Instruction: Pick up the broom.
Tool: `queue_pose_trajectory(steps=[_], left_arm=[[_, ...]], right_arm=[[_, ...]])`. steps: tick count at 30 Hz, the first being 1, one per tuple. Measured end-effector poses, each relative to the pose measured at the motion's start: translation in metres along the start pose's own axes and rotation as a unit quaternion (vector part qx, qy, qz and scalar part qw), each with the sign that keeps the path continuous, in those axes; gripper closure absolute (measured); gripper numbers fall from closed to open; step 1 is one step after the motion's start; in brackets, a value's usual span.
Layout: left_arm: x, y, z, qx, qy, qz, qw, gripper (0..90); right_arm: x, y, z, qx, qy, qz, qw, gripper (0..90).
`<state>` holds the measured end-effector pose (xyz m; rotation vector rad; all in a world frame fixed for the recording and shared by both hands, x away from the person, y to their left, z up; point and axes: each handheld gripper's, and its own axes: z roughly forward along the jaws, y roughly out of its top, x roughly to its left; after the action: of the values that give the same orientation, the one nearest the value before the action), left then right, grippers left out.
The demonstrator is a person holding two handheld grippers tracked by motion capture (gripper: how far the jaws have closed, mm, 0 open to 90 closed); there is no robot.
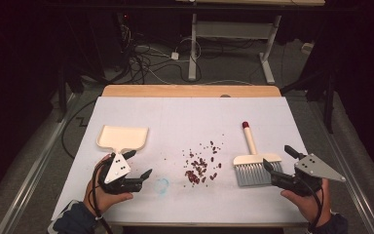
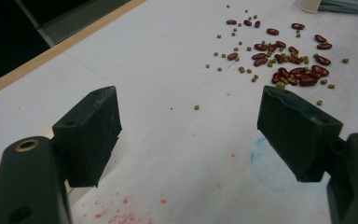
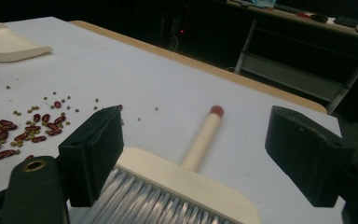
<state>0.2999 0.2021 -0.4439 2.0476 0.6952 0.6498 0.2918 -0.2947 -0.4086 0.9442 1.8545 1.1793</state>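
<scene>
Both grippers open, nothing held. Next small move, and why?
Probably ease the right gripper forward over the brush and close on its handle: the jaws stand open around the brush head, beans lie scattered, and the dustpan waits by the left gripper.

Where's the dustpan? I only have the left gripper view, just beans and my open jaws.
Observer: The dustpan lies on the white table, just beyond the left gripper in the high view.
Operator: And the brush?
Observer: The brush lies flat right of the beans, its red-tipped handle pointing away from you.
Operator: Is the right gripper on it?
Observer: Not yet. The right gripper hovers open at the bristle end.
</scene>
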Motion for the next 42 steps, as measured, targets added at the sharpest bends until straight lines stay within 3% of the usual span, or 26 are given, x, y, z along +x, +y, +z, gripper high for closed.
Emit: queue_pose_trajectory(steps=[5, 8, 13, 16, 18, 19, 20, 21, 22, 23, 24, 25, 26, 27, 28, 29, 30, 33, 34, 37, 40, 41, 42], left_arm=[[0.002, -0.003, 0.006, 0.014, -0.006, 0.005, 0.9999, 21.0], [0.004, -0.001, 0.008, 0.008, -0.006, 0.005, 0.9999, 21.0], [0.003, -0.004, 0.013, 0.024, -0.012, 0.009, 0.9996, 21.2], [0.002, -0.005, 0.014, 0.033, -0.011, 0.011, 0.9993, 21.5], [0.001, -0.005, 0.014, 0.038, -0.013, 0.015, 0.9991, 21.6], [0.001, -0.005, 0.015, 0.039, -0.016, 0.015, 0.9990, 21.6], [0.002, -0.005, 0.015, 0.039, -0.019, 0.014, 0.9990, 21.7], [0.002, -0.005, 0.016, 0.041, -0.021, 0.012, 0.9988, 21.7], [0.002, -0.005, 0.017, 0.046, -0.023, 0.007, 0.9987, 21.7], [0.002, -0.005, 0.018, 0.047, -0.024, 0.006, 0.9986, 21.9], [0.002, -0.005, 0.018, 0.047, -0.024, 0.005, 0.9986, 21.9], [0.002, -0.005, 0.019, 0.049, -0.025, 0.006, 0.9985, 21.9], [0.002, -0.004, 0.019, 0.051, -0.025, 0.008, 0.9984, 21.9], [0.001, -0.004, 0.019, 0.051, -0.024, 0.010, 0.9983, 21.9], [0.001, -0.004, 0.018, 0.052, -0.024, 0.011, 0.9983, 21.9], [0.000, -0.004, 0.018, 0.052, -0.024, 0.012, 0.9983, 21.9], [-0.001, -0.004, 0.017, 0.052, -0.024, 0.013, 0.9982, 21.9], [-0.003, -0.006, 0.016, 0.056, -0.026, 0.017, 0.9979, 21.9], [-0.003, -0.006, 0.015, 0.055, -0.024, 0.022, 0.9980, 21.9], [-0.004, -0.005, 0.016, 0.056, -0.027, 0.018, 0.9979, 21.9], [-0.003, -0.005, 0.018, 0.060, -0.028, 0.020, 0.9976, 21.9], [-0.003, -0.005, 0.018, 0.059, -0.032, 0.019, 0.9975, 21.9], [-0.003, -0.005, 0.019, 0.060, -0.031, 0.020, 0.9975, 21.9]], right_arm=[[0.001, 0.000, 0.001, 0.006, -0.004, 0.001, 1.0000, 19.8], [0.001, 0.001, 0.003, 0.013, -0.005, 0.000, 0.9999, 19.6], [-0.002, 0.007, 0.010, 0.038, -0.012, 0.002, 0.9992, 19.4], [-0.010, 0.016, 0.024, 0.073, -0.018, 0.004, 0.9972, 19.5], [-0.020, 0.022, 0.035, 0.076, -0.005, 0.030, 0.9966, 19.6], [-0.026, 0.025, 0.041, 0.078, 0.014, 0.041, 0.9961, 20.2], [-0.035, 0.033, 0.058, 0.116, 0.017, 0.045, 0.9921, 21.9], [-0.038, 0.036, 0.067, 0.132, 0.014, 0.054, 0.9897, 22.1], [-0.038, 0.036, 0.067, 0.132, 0.014, 0.054, 0.9897, 22.1], [-0.042, 0.042, 0.090, 0.189, 0.010, 0.062, 0.9800, 24.5], [-0.042, 0.042, 0.090, 0.189, 0.010, 0.062, 0.9800, 24.5], [-0.041, 0.045, 0.112, 0.226, -0.007, 0.059, 0.9722, 26.7], [-0.041, 0.045, 0.112, 0.226, -0.007, 0.059, 0.9722, 26.7], [-0.040, 0.044, 0.123, 0.249, -0.019, 0.049, 0.9671, 28.1], [-0.038, 0.041, 0.143, 0.289, -0.019, 0.048, 0.9558, 27.7], [-0.039, 0.038, 0.149, 0.301, -0.012, 0.056, 0.9518, 27.9], [-0.038, 0.033, 0.158, 0.324, -0.006, 0.065, 0.9437, 28.5], [-0.036, 0.023, 0.172, 0.360, -0.011, 0.064, 0.9307, 33.5], [-0.036, 0.023, 0.172, 0.360, -0.011, 0.064, 0.9307, 33.5], [-0.033, 0.012, 0.179, 0.383, 0.007, 0.075, 0.9209, 42.8], [-0.032, 0.008, 0.177, 0.370, 0.008, 0.089, 0.9247, 49.0], [-0.030, 0.005, 0.174, 0.345, 0.003, 0.092, 0.9339, 61.0], [-0.029, 0.003, 0.174, 0.338, -0.003, 0.091, 0.9367, 61.5]])
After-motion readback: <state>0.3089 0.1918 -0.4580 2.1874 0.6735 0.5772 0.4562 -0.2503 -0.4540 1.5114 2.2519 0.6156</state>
